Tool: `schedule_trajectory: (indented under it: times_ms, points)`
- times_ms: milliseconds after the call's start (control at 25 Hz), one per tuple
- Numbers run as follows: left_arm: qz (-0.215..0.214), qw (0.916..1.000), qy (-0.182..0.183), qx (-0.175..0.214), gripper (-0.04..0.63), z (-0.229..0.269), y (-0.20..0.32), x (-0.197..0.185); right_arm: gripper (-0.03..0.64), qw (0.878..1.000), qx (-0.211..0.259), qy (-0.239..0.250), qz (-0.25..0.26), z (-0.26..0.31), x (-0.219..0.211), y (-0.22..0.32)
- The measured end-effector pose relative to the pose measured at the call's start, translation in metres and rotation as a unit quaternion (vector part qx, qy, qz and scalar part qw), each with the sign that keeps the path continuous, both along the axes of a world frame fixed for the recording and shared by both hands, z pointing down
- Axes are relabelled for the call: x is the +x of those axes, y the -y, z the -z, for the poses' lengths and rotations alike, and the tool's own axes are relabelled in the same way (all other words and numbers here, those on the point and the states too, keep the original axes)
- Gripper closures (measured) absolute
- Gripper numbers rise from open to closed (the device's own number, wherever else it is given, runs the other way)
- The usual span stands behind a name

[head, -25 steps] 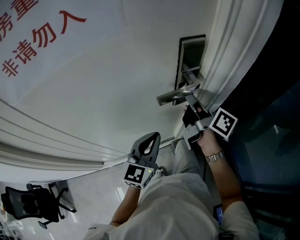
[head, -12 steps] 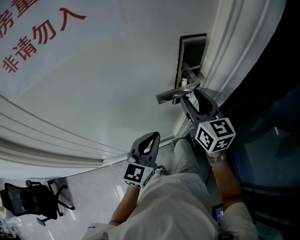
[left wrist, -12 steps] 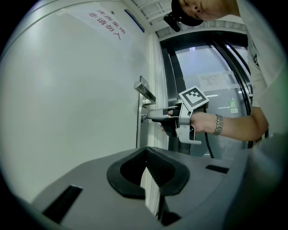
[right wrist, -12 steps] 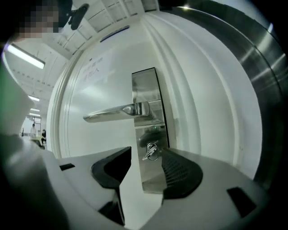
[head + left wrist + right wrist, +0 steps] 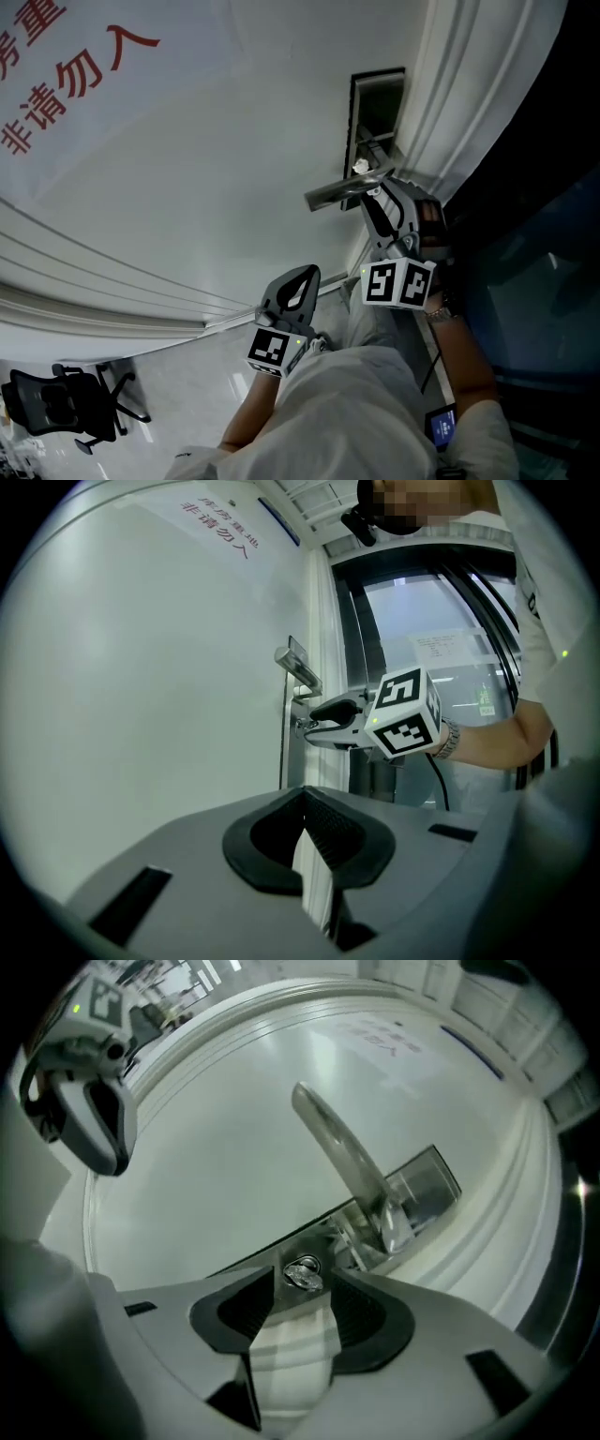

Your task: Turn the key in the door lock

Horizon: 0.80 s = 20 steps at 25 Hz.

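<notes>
Silver key (image 5: pixel 302 1274) | small, glinting | set in steel lock plate (image 5: pixel 427 1185)

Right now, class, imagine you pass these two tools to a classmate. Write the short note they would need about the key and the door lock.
Left tool: shut, empty, held clear of the door.
Right tool: jaws have just opened. They stand either side of the key without pinching it.
Key: seated in the lock, just below the door handle.
Done: the key is in the lock, with the right tool lined up on it. Whether the turn is finished cannot be told from how the key sits.
Left: probably close the right tool on the key, turn it if the lock needs more, then let go.
</notes>
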State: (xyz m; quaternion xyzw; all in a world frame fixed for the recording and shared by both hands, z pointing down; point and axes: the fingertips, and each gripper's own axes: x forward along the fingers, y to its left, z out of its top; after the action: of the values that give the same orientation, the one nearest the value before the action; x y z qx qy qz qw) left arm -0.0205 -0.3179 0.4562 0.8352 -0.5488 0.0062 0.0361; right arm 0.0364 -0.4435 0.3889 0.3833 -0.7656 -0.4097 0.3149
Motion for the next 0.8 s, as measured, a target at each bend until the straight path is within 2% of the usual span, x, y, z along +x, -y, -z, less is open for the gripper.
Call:
schedule_trajectory:
  times_ms: [80, 240, 320, 400, 600, 800]
  points:
    - [0.0, 1.0, -0.002, -0.002, 0.591, -0.0001, 0.0008, 0.0004, 0.43, 0.998, 0.044, -0.044, 0.005, 0.0009, -0.0034, -0.0004]
    - [0.0, 1.0, -0.005, -0.001, 0.591, 0.0005, 0.0029, 0.0005, 0.437, 0.993, 0.08, -0.087, 0.015, 0.0024, -0.0072, 0.0002]
    - [0.0, 1.0, -0.008, -0.001, 0.591, -0.0001, 0.003, 0.0017, 0.497, 0.991, 0.085, -0.101, 0.017, 0.001, -0.0075, 0.0007]
    - [-0.001, 0.9999, -0.011, -0.003, 0.591, -0.0012, 0.0026, 0.0032, 0.514, 0.99, 0.09, -0.105, 0.018, -0.0003, -0.0077, 0.0005]
    - [0.0, 0.9999, -0.012, -0.004, 0.591, -0.0018, 0.0009, 0.0042, 0.515, 0.995, 0.082, -0.057, 0.018, 0.0013, -0.0072, 0.0012]
    - [0.013, 0.9998, -0.012, -0.004, 0.591, -0.0016, -0.0054, -0.0012, 0.515, 0.999, 0.022, 0.027, 0.015, 0.0054, -0.0051, 0.001]
